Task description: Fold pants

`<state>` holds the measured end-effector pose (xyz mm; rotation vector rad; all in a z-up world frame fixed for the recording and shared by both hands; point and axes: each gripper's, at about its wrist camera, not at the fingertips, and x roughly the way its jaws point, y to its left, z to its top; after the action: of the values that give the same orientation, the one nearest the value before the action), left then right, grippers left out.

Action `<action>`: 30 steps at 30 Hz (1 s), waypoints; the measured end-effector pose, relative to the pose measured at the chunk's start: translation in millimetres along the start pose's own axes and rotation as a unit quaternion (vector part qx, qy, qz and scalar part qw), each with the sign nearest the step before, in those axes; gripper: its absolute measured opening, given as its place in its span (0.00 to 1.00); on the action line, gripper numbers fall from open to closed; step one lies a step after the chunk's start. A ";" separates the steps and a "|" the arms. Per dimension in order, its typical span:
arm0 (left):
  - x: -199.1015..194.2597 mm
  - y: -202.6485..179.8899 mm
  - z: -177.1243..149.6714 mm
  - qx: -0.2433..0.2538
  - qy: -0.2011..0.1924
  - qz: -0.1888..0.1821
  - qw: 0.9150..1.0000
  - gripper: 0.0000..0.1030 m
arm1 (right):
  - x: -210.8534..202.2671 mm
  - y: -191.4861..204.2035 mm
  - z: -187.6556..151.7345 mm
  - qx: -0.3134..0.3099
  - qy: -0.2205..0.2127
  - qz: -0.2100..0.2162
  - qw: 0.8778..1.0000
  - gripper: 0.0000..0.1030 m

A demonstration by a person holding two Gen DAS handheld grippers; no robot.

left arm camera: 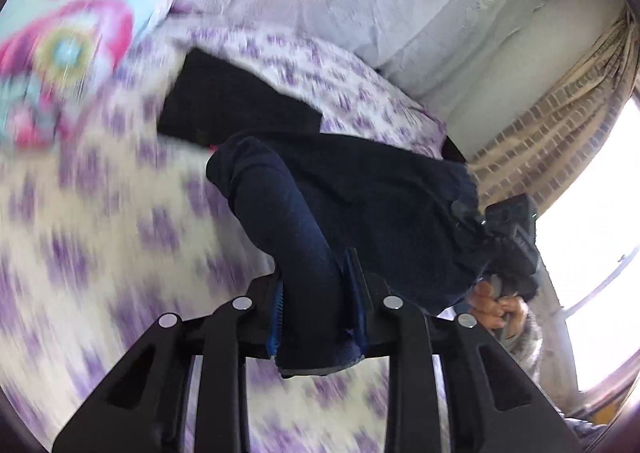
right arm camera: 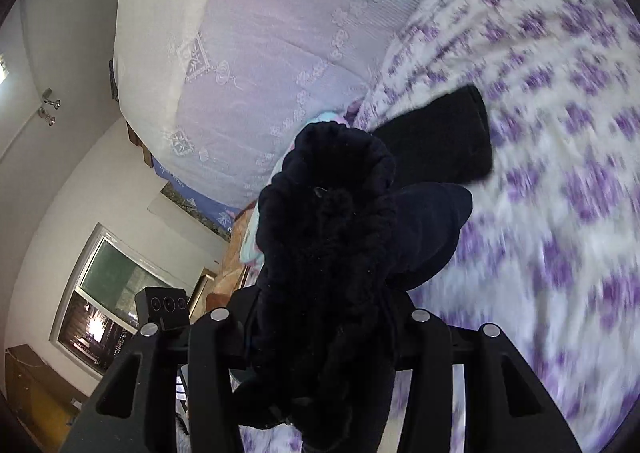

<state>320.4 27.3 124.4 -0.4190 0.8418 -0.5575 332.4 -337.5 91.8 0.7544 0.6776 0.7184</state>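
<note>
Dark navy pants (left arm camera: 360,205) held up over the bed (left arm camera: 100,233)

The left gripper (left arm camera: 316,305) and right gripper (right arm camera: 320,293) each have jaws clamped on bunched pants fabric, above the purple-flowered bedspread (right arm camera: 560,133).

Bed cover (left arm camera: 100,221): white with purple flowers, spread under my view, blurred.
Quilt (right arm camera: 260,65): pale lilac with lace trim, piled at the far side of the bed.
Cushion (left arm camera: 68,49): turquoise and pink, on my far left.
Wall (right arm camera: 80,157): plain white, on the left in my right view.
Window (left arm camera: 592,237): on my right, bright daylight washing it out.
Curtain (left arm camera: 560,125): beige with a brick-like pattern, gathered beside that window.
Second window (right arm camera: 104,301): low on the left wall, white frame, dark panes.
Wall hooks (right arm camera: 50,109): two metal pegs high on the left wall.
</note>
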 end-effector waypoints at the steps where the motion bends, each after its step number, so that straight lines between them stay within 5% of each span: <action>1: 7.9 3.7 30.0 0.010 -0.015 0.013 1.000 0.25 | 16.2 -1.0 27.5 -0.007 -0.006 0.005 1.000 0.45; 5: 44.8 34.8 117.3 0.014 -0.052 0.043 0.998 0.25 | 77.3 -25.5 110.7 -0.006 -0.032 0.015 0.999 0.45; 8: 95.5 72.7 149.2 0.000 -0.034 0.072 0.997 0.25 | 120.9 -71.2 138.9 0.023 -0.046 -0.007 0.999 0.45; 11: 166.6 123.5 144.8 -0.034 0.028 0.118 0.992 0.28 | 158.2 -135.3 131.1 0.075 -0.026 -0.083 0.993 0.46; 12: 186.4 138.1 135.7 -0.047 0.040 0.130 0.990 0.37 | 161.4 -153.3 123.6 0.087 -0.034 -0.101 0.991 0.53; 14: 186.4 147.5 126.3 -0.055 -0.001 0.107 0.993 0.41 | 155.0 -169.1 114.9 0.085 -0.058 -0.051 0.993 0.55; 19: 172.2 138.9 126.3 -0.059 -0.014 0.118 0.991 0.47 | 137.5 -135.6 116.8 0.039 -0.079 -0.092 0.992 0.61; 22: 149.9 109.5 116.9 -0.021 -0.070 0.190 0.979 0.86 | 115.4 -99.2 105.5 -0.035 -0.134 -0.143 0.980 0.63; 24: 139.8 88.3 108.6 0.019 -0.110 0.245 0.963 0.90 | 102.2 -82.1 92.5 -0.081 -0.171 -0.171 0.967 0.65; 25: 141.3 82.5 107.7 0.032 -0.109 0.255 0.960 0.91 | 101.0 -77.9 87.9 -0.098 -0.175 -0.191 0.961 0.68; 27: 158.5 81.3 109.5 0.047 -0.074 0.281 0.956 0.92 | 123.0 -86.6 89.3 -0.104 -0.111 -0.264 0.952 0.72; 29: 179.6 92.6 107.9 0.038 -0.035 0.309 0.950 0.94 | 126.7 -110.0 93.6 -0.060 -0.101 -0.269 0.956 0.84; 30: 184.1 101.4 106.1 0.020 -0.030 0.298 0.954 0.95 | 125.0 -119.7 94.6 -0.039 -0.103 -0.259 0.960 0.88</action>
<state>533.1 7.2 25.6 -0.1266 0.8462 -0.0004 513.9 -337.9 14.6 0.5342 0.6165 0.1820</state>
